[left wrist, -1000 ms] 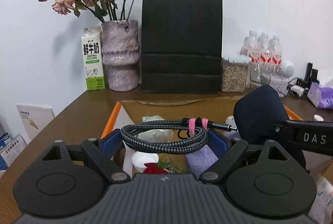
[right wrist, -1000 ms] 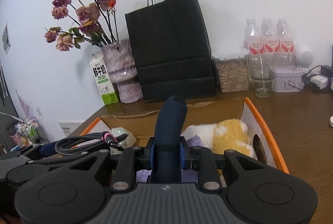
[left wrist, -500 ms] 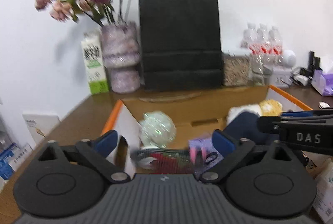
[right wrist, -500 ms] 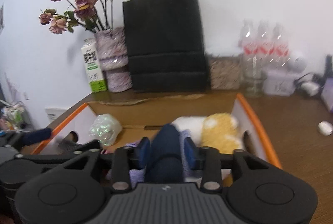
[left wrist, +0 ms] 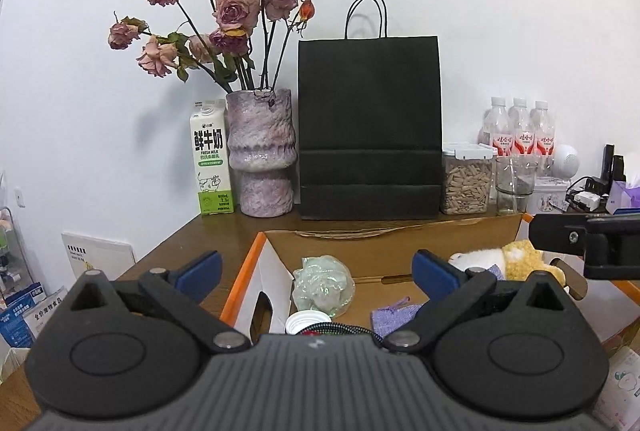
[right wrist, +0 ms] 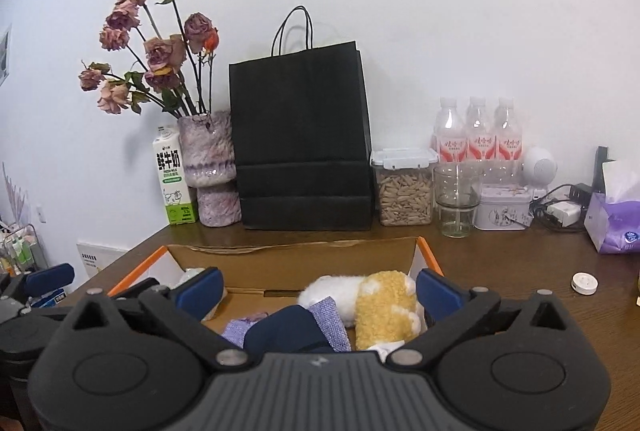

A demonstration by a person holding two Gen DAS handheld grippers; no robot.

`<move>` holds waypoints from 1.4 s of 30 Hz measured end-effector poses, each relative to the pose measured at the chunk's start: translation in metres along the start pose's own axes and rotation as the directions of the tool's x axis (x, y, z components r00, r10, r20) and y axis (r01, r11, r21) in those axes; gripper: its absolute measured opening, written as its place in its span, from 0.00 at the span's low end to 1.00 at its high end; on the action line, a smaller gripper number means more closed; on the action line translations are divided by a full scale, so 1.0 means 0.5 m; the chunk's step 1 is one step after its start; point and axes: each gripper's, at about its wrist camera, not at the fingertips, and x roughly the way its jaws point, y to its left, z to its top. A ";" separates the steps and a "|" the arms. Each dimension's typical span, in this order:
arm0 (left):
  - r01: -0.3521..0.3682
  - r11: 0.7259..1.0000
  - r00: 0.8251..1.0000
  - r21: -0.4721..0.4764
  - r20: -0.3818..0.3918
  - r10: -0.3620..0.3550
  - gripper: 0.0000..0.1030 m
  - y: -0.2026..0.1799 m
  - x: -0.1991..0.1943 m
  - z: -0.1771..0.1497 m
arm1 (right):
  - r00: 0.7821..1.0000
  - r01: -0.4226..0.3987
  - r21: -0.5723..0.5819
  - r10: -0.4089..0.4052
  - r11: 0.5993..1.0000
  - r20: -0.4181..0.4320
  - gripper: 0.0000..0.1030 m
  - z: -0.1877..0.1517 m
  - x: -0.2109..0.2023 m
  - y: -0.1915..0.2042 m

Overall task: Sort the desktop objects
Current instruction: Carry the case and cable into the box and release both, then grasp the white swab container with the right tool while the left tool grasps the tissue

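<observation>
An open cardboard box with an orange rim (left wrist: 245, 273) (right wrist: 430, 255) sits on the brown desk. Inside lie a pale green crumpled ball (left wrist: 322, 281), a white cap (left wrist: 306, 321), a braided cable (left wrist: 340, 329), a purple cloth (right wrist: 330, 319), a yellow and white plush toy (right wrist: 380, 301) and a navy blue object (right wrist: 288, 331). My left gripper (left wrist: 318, 271) hovers open over the box's left end, its jaws wide with nothing between them. My right gripper (right wrist: 320, 291) is opening over the box. The navy object lies loose below it, clear of both pads.
Along the wall stand a milk carton (left wrist: 210, 167), a vase of dried roses (left wrist: 262, 151), a black paper bag (left wrist: 370, 127), a seed jar (right wrist: 405, 187), a glass (right wrist: 456, 203), three water bottles (right wrist: 478, 131) and a tin (right wrist: 504, 209). A tissue box (right wrist: 614, 223) and a white disc (right wrist: 585, 283) sit right.
The left gripper let go of the coiled cable, which dropped into the box. The right gripper opened and released the navy object. Both grippers lifted and drew back a little.
</observation>
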 end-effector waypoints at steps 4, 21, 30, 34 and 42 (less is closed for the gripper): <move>0.002 1.000 1.000 -0.017 0.007 -0.002 1.00 0.006 -0.008 0.000 | 1.000 0.012 -0.004 -0.012 1.000 -0.002 1.00 0.000 -0.004 0.002; 0.008 0.999 0.998 -0.039 0.064 -0.006 1.00 0.027 -0.070 -0.024 | 0.998 0.038 -0.100 -0.033 0.994 0.047 1.00 -0.008 -0.070 0.027; -0.008 0.999 0.994 -0.051 0.104 0.013 1.00 0.044 -0.140 -0.060 | 0.997 0.047 -0.115 -0.040 0.992 0.061 1.00 -0.061 -0.127 0.029; -0.010 0.999 0.997 -0.041 0.070 0.013 1.00 0.049 -0.160 -0.078 | 0.998 0.060 -0.094 -0.058 0.994 0.029 1.00 -0.094 -0.149 0.011; -0.007 0.999 1.000 -0.032 0.027 0.007 1.00 0.066 -0.202 -0.100 | 0.994 0.090 -0.124 -0.096 0.988 -0.043 1.00 -0.160 -0.202 -0.013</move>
